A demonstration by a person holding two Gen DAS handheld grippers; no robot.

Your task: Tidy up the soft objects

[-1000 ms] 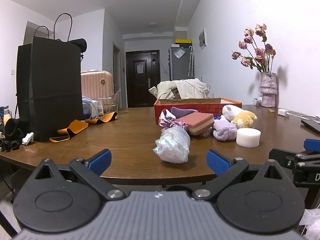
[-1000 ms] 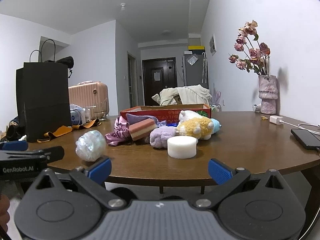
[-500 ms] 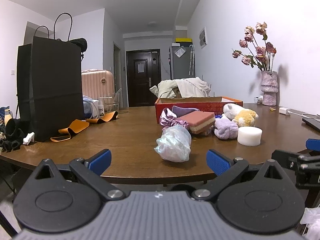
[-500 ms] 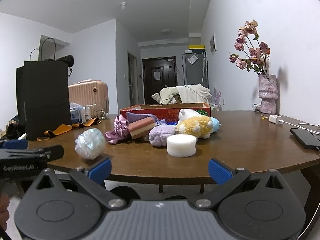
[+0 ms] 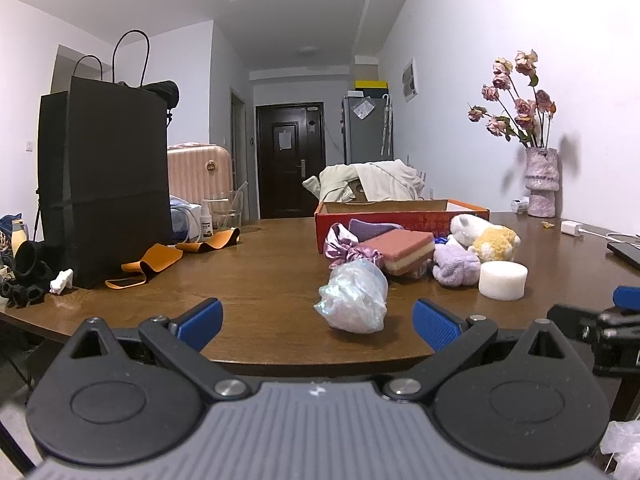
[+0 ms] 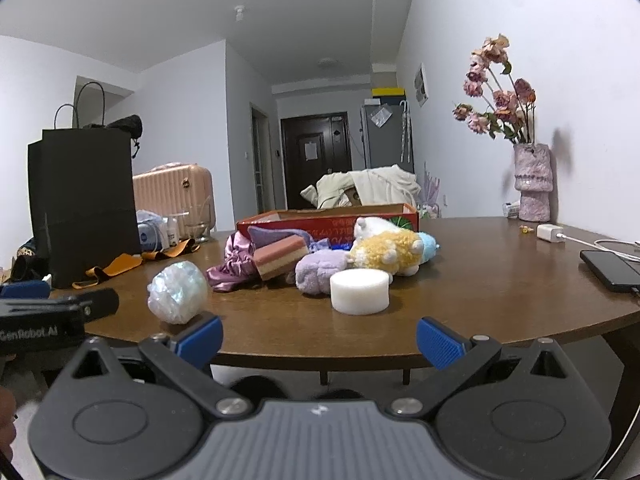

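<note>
Soft objects lie in a loose heap on the counter [image 5: 248, 280], and as far as I can judge none has been put away yet. The largest thing that matters is the red box [image 5: 400, 214] behind the heap; its inside is hidden from both my views, so I cannot tell whether anything is in it. Just in front of it sit the satin purple cloth [image 6: 232, 264] and the pink layered sponge [image 5: 404, 248], which leans on its neighbours. To their right is the yellow and white plush toy [image 6: 386, 254], touching the smaller lilac plush [image 6: 320, 270]. The crinkled iridescent bundle [image 5: 354, 300] lies apart from the others, nearest the counter's front edge. The white foam puck [image 6: 360, 290] stands upright in front of the plush toys.

My left fingers [image 5: 316, 320] are spread wide and hold nothing, off the near edge, lined up roughly with the bundle. My right fingers [image 6: 318, 334] are likewise spread and hold nothing, short of the counter, facing the puck. Judging by this, the sorting has hardly begun: every piece I can see is left to pick up and place, presumably in the box.
</note>
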